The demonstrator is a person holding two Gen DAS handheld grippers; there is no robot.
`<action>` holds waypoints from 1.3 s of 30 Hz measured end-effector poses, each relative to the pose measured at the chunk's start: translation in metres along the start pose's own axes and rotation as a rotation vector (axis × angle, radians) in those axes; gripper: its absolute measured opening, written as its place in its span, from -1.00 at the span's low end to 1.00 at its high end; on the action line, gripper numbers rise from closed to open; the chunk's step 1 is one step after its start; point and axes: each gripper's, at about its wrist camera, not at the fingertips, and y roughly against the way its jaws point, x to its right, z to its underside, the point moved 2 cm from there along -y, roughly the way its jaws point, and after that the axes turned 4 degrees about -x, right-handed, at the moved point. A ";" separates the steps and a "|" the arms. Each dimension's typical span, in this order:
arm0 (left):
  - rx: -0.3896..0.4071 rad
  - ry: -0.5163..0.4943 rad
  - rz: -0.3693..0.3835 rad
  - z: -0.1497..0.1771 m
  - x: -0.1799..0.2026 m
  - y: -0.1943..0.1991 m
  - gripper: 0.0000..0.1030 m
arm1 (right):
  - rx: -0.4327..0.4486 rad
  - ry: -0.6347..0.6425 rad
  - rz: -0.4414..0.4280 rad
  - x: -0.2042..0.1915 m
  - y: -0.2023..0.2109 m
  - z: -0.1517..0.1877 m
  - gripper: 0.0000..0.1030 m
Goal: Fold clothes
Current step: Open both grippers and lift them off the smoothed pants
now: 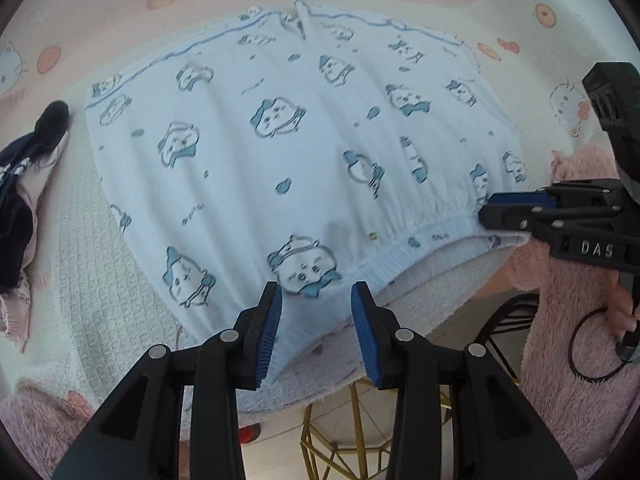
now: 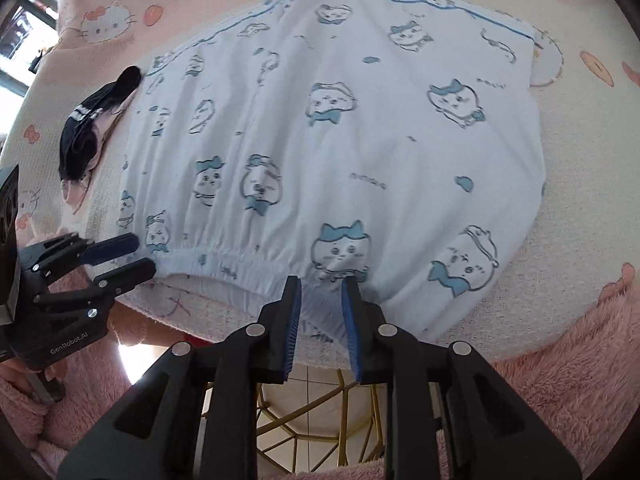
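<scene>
Shorts (image 1: 304, 152) lie spread flat on the worktop (image 1: 80, 240), not yet folded — left gripper (image 1: 316, 300) and right gripper (image 2: 320, 292) fingers parted, gripping nothing.

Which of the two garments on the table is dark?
The small bundle at the left edge: navy with pink. The large shorts are light blue with cartoon prints.

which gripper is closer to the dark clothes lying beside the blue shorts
Left. The left gripper sits at the waistband end nearest the dark clothes; the right gripper is farther along the waistband.
</scene>
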 end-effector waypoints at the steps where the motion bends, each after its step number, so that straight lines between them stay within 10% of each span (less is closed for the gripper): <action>1: 0.020 0.011 0.020 -0.004 0.004 -0.001 -0.27 | 0.014 0.022 -0.011 -0.006 0.002 0.001 -0.44; 9: -0.076 -0.034 -0.087 -0.013 0.022 -0.028 -0.26 | -0.029 -0.034 0.007 0.003 -0.011 -0.003 -0.38; 19: -0.036 -0.004 0.034 -0.014 0.016 -0.006 -0.22 | -0.034 -0.022 -0.063 0.005 -0.001 -0.001 -0.31; 25: -0.149 -0.052 0.040 -0.007 0.020 -0.013 -0.18 | -0.055 -0.053 -0.016 0.018 0.002 -0.003 -0.29; 29: -0.058 -0.027 0.033 -0.014 -0.007 0.012 -0.18 | -0.056 -0.096 -0.121 0.029 0.017 -0.006 -0.29; 34: 0.022 0.069 -0.035 -0.034 -0.080 0.022 -0.18 | 0.003 -0.004 -0.015 0.016 0.033 -0.045 -0.25; 39: -0.087 0.006 -0.128 -0.054 -0.105 -0.011 -0.18 | -0.007 0.184 0.078 -0.038 -0.004 -0.085 -0.25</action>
